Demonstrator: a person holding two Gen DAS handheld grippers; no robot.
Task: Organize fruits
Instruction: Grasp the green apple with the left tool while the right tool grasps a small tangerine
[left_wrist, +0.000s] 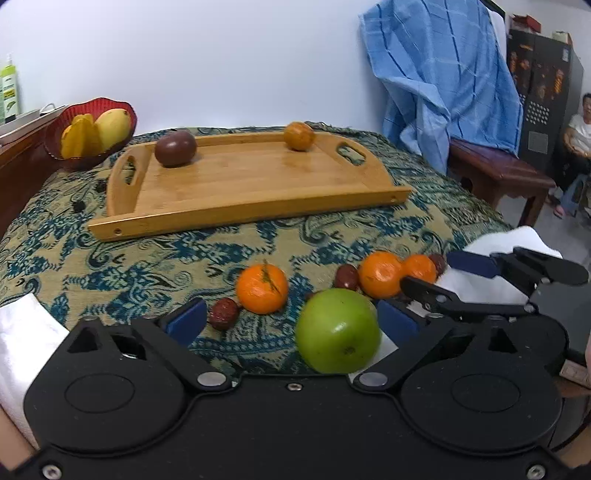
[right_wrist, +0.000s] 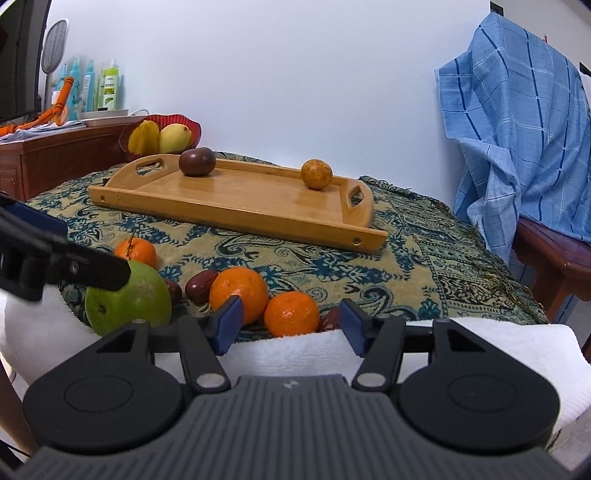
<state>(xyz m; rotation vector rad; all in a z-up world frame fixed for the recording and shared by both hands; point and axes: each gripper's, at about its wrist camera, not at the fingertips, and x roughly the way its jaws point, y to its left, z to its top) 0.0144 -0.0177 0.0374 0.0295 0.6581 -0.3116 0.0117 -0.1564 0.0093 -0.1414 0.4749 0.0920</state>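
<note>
A plain white wall is backing a table draped in a blue-and-tan paisley cloth, with a blue checked cloth hanging over a chair to the right. The tray (left_wrist: 251, 206) is lying across the far half, carrying a dark fruit (left_wrist: 175, 148) at its left end and a mottled orange one (left_wrist: 299, 136) at its right, well apart.

You are bringing both grippers to the near-edge cluster. Your left gripper (left_wrist: 291, 321) is standing wide and released, with the apple (left_wrist: 338, 329) sitting between its fingers, close to the right one and clear of the left. Your right gripper (right_wrist: 291, 325) is partly open and gripping nothing: the small orange (right_wrist: 291, 314) is sitting in the gap, and I cannot tell whether either pad is touching it yet.

To do this well, centre the apple before closing, since it is lying off to one side and could roll. For the small orange, watch the big orange (right_wrist: 239, 290) just beside the left finger and the date (right_wrist: 330, 319) tucked behind; come in square so neither gets nudged.

The fruits are round, so no long axis matters. The tray's long axis is running left to right, handles at the ends; aim for its bare middle.
</note>
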